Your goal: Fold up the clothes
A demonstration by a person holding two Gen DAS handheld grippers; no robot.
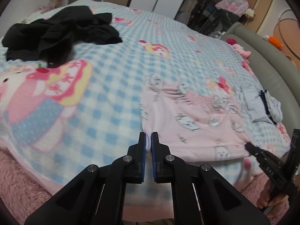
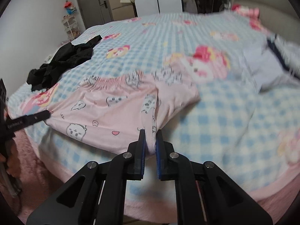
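Pink pajama shorts (image 1: 196, 120) are pinched at near hem corners by left gripper (image 1: 148, 140) and right gripper (image 2: 150, 140); soft, light, limp.

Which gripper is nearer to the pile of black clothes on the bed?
Left. The left gripper holds the pink garment at its corner on the side of the black clothes. The right gripper holds the opposite corner, farther away.
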